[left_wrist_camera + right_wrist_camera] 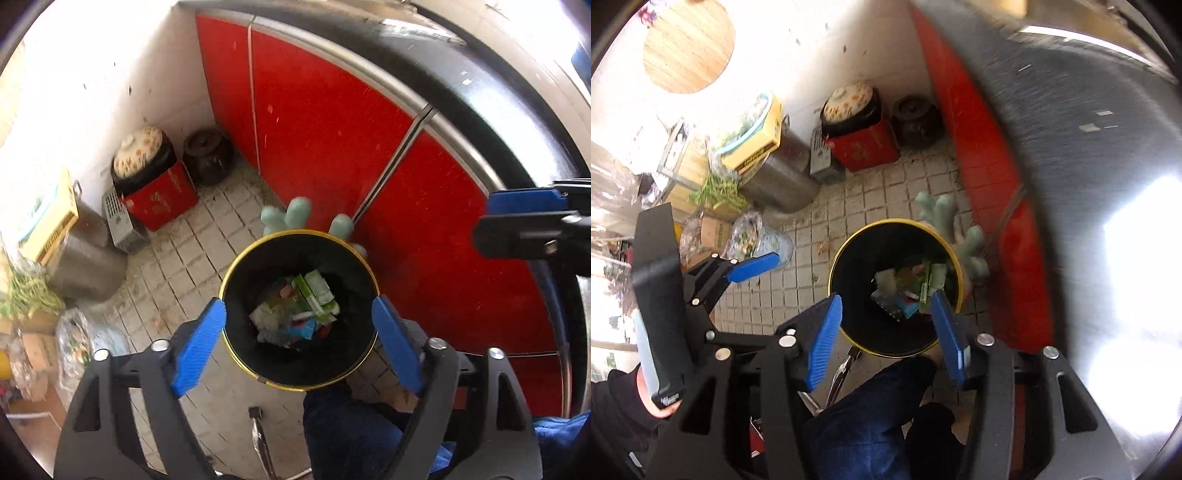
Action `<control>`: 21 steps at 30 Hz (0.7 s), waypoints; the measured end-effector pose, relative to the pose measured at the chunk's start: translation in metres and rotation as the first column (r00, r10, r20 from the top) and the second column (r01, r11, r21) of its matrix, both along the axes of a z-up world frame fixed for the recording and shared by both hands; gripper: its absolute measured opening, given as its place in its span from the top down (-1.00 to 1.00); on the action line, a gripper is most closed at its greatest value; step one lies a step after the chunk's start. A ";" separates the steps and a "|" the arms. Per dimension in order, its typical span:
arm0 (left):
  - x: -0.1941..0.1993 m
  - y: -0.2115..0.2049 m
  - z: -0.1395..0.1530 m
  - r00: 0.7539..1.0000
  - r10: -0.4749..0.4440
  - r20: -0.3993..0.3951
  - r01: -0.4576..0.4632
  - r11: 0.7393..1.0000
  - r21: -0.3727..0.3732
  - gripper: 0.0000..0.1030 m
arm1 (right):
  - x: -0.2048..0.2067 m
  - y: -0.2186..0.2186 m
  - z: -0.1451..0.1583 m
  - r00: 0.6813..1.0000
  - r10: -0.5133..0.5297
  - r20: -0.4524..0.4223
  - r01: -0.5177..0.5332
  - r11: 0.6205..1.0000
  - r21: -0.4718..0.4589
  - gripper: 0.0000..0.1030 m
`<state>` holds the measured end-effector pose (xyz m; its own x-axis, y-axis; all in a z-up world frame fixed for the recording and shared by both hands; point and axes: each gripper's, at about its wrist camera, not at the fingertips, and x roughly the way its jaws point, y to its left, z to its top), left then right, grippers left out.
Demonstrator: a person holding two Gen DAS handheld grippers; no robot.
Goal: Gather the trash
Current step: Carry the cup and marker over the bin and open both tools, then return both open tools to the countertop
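A black trash bin with a yellow rim (236, 266) (836, 266) stands on the tiled floor. In it lie green cartons (317, 291) (932, 280), crumpled paper and small blue scraps. My left gripper (299, 304) hangs open right above the bin, with its blue pads spread as wide as the rim and nothing between them. My right gripper (886, 297) is also open over the bin, and it holds nothing. A pale green rubber glove (295, 214) (945, 214) hangs at the bin's far rim. The left gripper's blue finger (753, 266) shows at the left of the right wrist view.
Red cabinet doors (332, 129) under a dark counter edge (480, 96) run along the right. In the corner stand a brown clay pot (207, 155), a red box (162, 199) and a steel pot (85, 258). Bagged vegetables (753, 232) lie left. A person's jeans-clad leg (343, 432) and metal tongs (258, 435) are near.
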<state>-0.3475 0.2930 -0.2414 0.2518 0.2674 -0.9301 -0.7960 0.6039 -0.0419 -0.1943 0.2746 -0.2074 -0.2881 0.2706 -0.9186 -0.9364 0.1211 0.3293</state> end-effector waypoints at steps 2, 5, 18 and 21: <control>0.013 -0.006 0.019 0.999 -0.034 0.012 0.033 0.999 0.042 -0.70 | 0.019 -0.015 0.020 0.999 -0.047 0.016 0.047 0.998 0.034 -0.15; 0.043 -0.019 0.050 0.994 -0.108 0.031 0.104 0.989 0.108 -0.79 | 0.055 -0.046 0.058 0.986 -0.155 0.067 0.148 0.984 0.097 -0.27; 0.269 -0.156 0.149 0.715 -0.681 0.156 0.648 0.730 0.218 -0.81 | 0.203 -0.314 0.162 0.584 -0.780 0.226 0.728 0.626 0.280 -0.39; 0.307 -0.198 0.161 0.626 -0.763 0.159 0.730 0.645 0.225 -0.81 | 0.215 -0.384 0.170 0.459 -0.857 0.233 0.808 0.512 0.291 -0.40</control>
